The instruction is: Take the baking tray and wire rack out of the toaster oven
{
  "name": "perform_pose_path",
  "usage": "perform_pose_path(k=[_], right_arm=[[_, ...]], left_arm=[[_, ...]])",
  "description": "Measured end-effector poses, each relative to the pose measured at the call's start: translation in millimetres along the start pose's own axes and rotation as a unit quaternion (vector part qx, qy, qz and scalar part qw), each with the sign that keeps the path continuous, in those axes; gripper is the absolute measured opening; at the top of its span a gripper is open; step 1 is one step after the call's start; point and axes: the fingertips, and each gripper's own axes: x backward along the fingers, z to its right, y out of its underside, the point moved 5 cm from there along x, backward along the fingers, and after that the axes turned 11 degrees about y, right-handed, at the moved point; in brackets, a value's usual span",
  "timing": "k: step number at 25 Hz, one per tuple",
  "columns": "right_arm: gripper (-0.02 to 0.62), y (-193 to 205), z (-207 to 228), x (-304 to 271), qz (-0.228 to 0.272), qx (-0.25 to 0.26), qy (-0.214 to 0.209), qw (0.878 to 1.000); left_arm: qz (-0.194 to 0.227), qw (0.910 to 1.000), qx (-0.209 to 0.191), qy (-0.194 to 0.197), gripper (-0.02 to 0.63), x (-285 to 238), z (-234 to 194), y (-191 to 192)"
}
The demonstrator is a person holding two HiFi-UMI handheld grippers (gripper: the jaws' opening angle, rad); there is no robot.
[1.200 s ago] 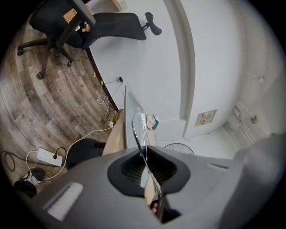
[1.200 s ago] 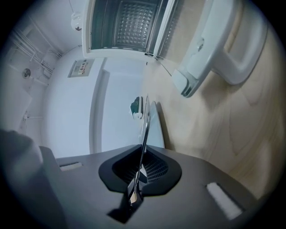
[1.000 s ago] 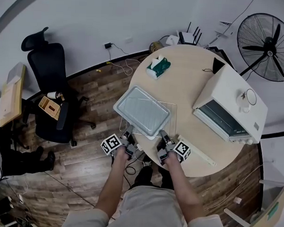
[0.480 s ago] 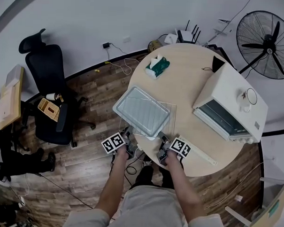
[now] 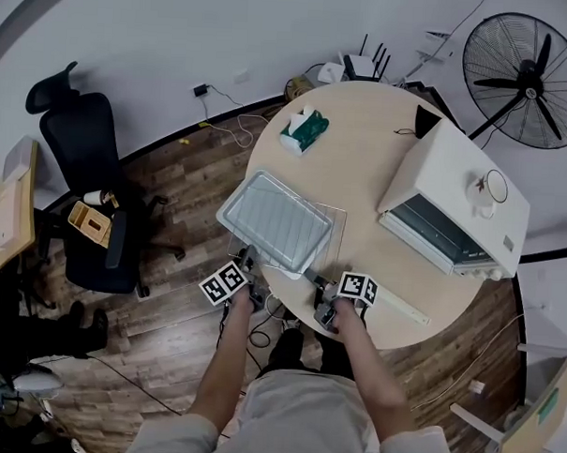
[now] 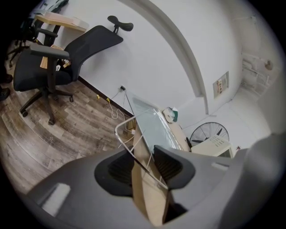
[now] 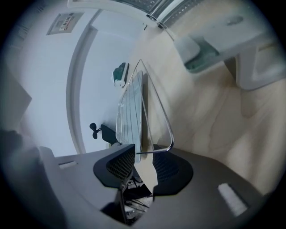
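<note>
A: Obs. The baking tray [image 5: 276,221] sits on the wire rack [image 7: 171,142] at the near-left edge of the bench [image 5: 381,150]. Both are out of the toaster oven [image 5: 453,205], which stands well apart at the right edge with its door down. State of the tools?

B: Left tool [image 6: 144,156]: jaws partly apart and have just been opening. The rack's rim wire runs between them, but the pads do not press on it. Right tool [image 7: 144,161]: jaws wider apart, also just been opening. The rack's corner wire crosses their mouth, free of both pads. Neither tool has hold of anything.

A: Risk?

B: Judgement: the rack's near corners seem to overhang the bench edge. Unheld, the stack could tip or slide toward the floor if a jaw catches the wire when drawn back. The likely cause is a skewed pull rather than one straight off the wire.

A: View differences?

B: The head view gives the layout, with tray, oven and both tools at the near corners, but not the jaw gaps. Only the left gripper view shows the bench edge passing beneath the wire between the jaws. Only the right gripper view shows the tray edge-on, with the rack's rim wire standing out past it.
</note>
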Motion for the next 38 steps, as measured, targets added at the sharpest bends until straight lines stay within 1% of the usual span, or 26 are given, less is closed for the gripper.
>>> perform_pose_path(k=[3, 5, 8, 11, 16, 21, 23, 25, 27, 29, 33, 35, 38], right_arm=[[0.102, 14, 3, 5, -0.035, 0.021, -0.005, 0.999], [0.101, 20, 2, 12, -0.037, 0.039, -0.011, 0.999], [0.101, 27, -3, 24, -0.018, 0.074, -0.014, 0.997], [0.101, 30, -8, 38, 0.008, 0.112, -0.011, 0.994], [0.101, 30, -17, 57, 0.044, 0.135, -0.017, 0.99], [0.101, 31, -22, 75, 0.072, 0.16, -0.023, 0.984], [0.101, 31, -22, 85, 0.089, 0.17, -0.024, 0.981], [0.101, 30, -18, 98, 0.112, 0.187, -0.019, 0.976], [0.101, 29, -10, 114, 0.131, 0.211, 0.001, 0.969], [0.101, 30, 1, 130, 0.142, 0.226, 0.019, 0.964], [0.101, 33, 22, 164, 0.181, 0.223, 0.025, 0.957], [0.101, 31, 29, 184, 0.208, 0.223, 0.029, 0.952], [0.101, 27, 34, 213, 0.249, 0.227, 0.037, 0.941]], left_arm=[[0.0, 1.0, -0.009, -0.002, 0.161, -5, 1, -1], [0.0, 0.9999, -0.01, -0.002, 0.161, -7, 2, -3], [0.011, 0.9999, -0.003, 0.001, 0.161, -7, 1, -7], [0.031, 0.9993, 0.02, 0.007, 0.199, -3, 1, -9], [0.05, 0.9975, 0.048, 0.014, 0.234, 5, 4, -7], [0.067, 0.9955, 0.066, 0.007, 0.236, 17, 1, -2], [0.074, 0.9951, 0.066, 0.001, 0.237, 25, 2, 1], [0.079, 0.9951, 0.06, 0.0, 0.236, 33, 7, 6], [0.081, 0.9956, 0.046, 0.011, 0.236, 42, 23, 13], [0.076, 0.9965, 0.017, 0.027, 0.236, 53, 48, 20], [0.05, 0.9953, -0.051, 0.065, 0.236, 63, 105, 42], [0.034, 0.9912, -0.098, 0.083, 0.236, 63, 135, 52], [0.006, 0.9802, -0.163, 0.112, 0.236, 59, 181, 71]])
